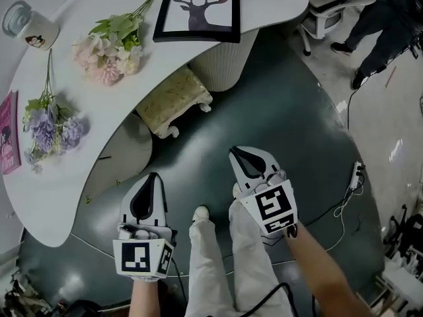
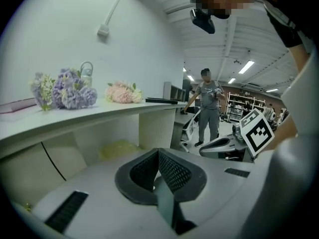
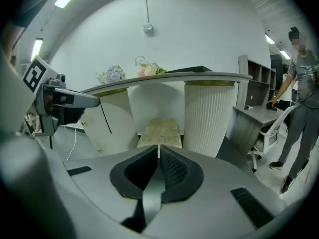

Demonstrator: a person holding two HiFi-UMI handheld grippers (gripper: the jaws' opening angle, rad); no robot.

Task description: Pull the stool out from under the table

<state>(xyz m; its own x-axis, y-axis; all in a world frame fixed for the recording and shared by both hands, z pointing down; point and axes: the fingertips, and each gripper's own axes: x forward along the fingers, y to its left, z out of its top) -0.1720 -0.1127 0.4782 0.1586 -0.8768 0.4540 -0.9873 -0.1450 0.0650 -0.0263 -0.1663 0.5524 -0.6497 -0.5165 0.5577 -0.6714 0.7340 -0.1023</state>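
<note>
Head view looks steeply down on a curved white counter [image 1: 46, 190] standing on a dark round floor mat [image 1: 284, 124]. The stool [image 1: 173, 101], with a pale yellowish cushion and white curled legs, sits at the counter's inner edge, between a ribbed round pedestal [image 1: 225, 61] and a smooth rounded support panel [image 1: 125, 154]. Part of its seat shows beyond the counter's rim.

The left gripper [image 1: 154, 177] and right gripper [image 1: 238, 153] hang over the mat near the wearer's white trouser legs [image 1: 211, 263], both pointing toward the stool and well apart from it. Neither touches anything.

In the left gripper view the jaws of the left gripper [image 2: 158, 156] are pressed together with nothing between them; the stool [image 2: 119, 148] shows dimly under the counter ahead. In the right gripper view the right gripper [image 3: 158, 152] likewise has its jaws together and empty, with the stool [image 3: 159, 131] straight ahead beside the ribbed pedestal [image 3: 209, 116].

On the counter lie a framed deer picture [image 1: 198, 8], pink flowers [image 1: 106, 51], purple flowers [image 1: 49, 127], a mug [image 1: 30, 25] and a pink book [image 1: 8, 140]. A person [image 1: 383, 25] stands past the mat at the far right, near a white office chair [image 1: 327, 15].
</note>
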